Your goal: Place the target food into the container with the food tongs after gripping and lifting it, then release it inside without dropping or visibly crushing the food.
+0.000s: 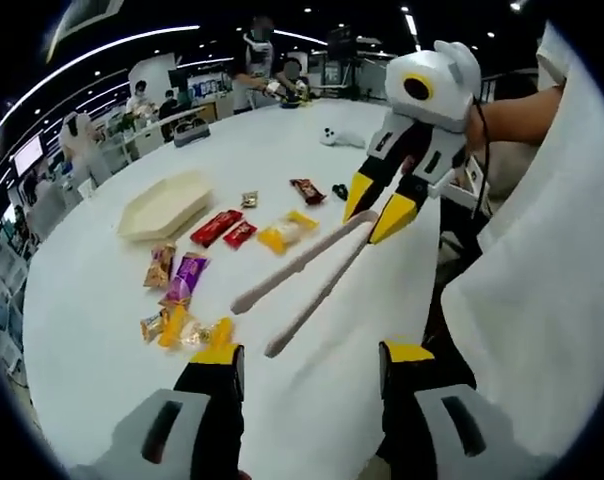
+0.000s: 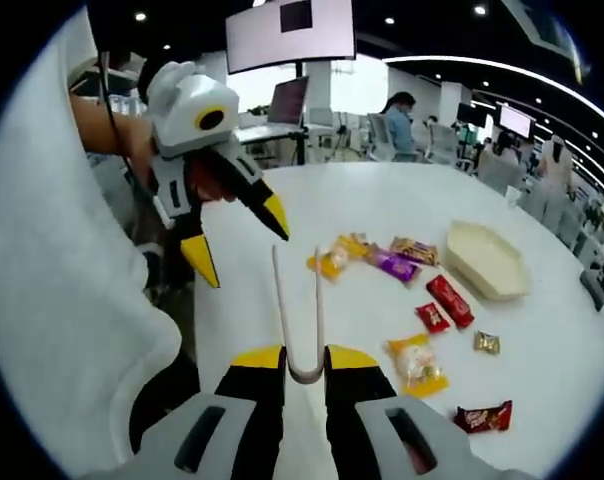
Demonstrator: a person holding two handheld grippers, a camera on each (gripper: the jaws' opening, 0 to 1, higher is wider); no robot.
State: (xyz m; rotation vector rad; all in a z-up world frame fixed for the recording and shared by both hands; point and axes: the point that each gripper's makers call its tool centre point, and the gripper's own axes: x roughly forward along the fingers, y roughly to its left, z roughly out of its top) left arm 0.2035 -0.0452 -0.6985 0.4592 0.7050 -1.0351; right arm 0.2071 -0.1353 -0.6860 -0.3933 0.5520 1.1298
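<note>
White food tongs are held at their bend by my right gripper, which is shut on them; their arms point out over the white table, tips apart and holding nothing. My left gripper is open and empty, hovering beside the tongs. Several snack packets lie ahead: a yellow one, two red ones, a purple one. The cream hexagonal container sits beyond them, empty.
A dark red packet and a small gold candy lie apart from the rest. A white controller rests farther back. The person's white clothing borders the table edge. Other people work at far desks.
</note>
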